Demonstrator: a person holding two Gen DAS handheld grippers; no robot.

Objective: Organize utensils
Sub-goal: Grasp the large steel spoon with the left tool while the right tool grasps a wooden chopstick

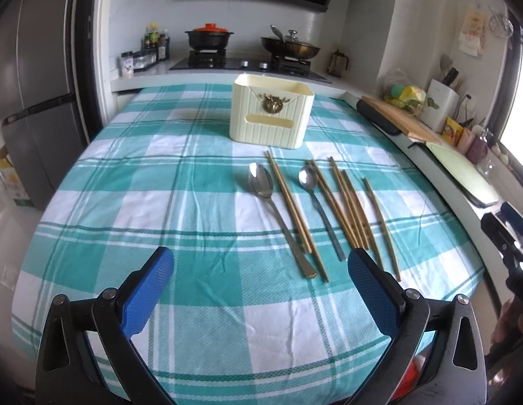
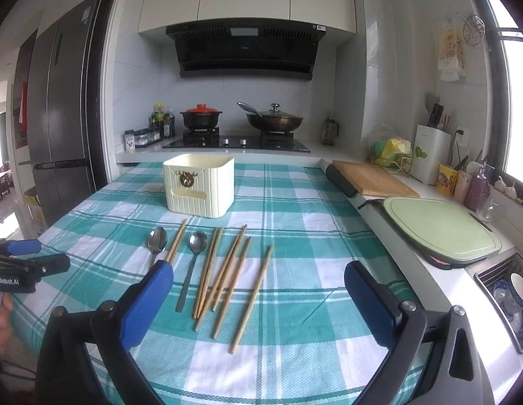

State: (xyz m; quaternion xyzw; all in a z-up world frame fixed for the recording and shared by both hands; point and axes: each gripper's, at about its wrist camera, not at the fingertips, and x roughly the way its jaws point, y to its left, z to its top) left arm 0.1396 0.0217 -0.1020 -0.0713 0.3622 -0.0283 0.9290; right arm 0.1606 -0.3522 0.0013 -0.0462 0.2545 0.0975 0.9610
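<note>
Lying on a desk (image 1: 166,175) covered in a teal-and-white checked cloth, the utensils form a loose row just in front of a cream utensil holder (image 1: 270,111). That holder is a ribbed, rounded-corner box, open at the top, with a small brass ornament and a slot on its front face; it stands upright on the cloth.

Going left to right in front of the holder: a large steel spoon (image 1: 261,185) lies bowl toward the holder, its long handle ending in a gold-toned tip. Just beside it is a pair of chopsticks (image 1: 295,209), slim and tan, side by side and touching. Next is a smaller spoon (image 1: 308,177) with a darker handle. Right of that, a bundle of chopsticks (image 1: 349,209) overlaps in a fan, crossing one another. Furthest right, a single chopstick (image 1: 381,226) lies apart from the bundle.

The left tongs (image 1: 261,270) are released, blue pads spread wide, hovering above the cloth on the near side of the utensils and grasping nothing. The right tongs (image 2: 258,280) are likewise released, pads wide apart over the near ends of the chopsticks, not touching them.

Beyond the holder a stove (image 2: 234,142) carries a black pot with a red lid (image 2: 200,116) and a lidded wok (image 2: 274,119).
</note>
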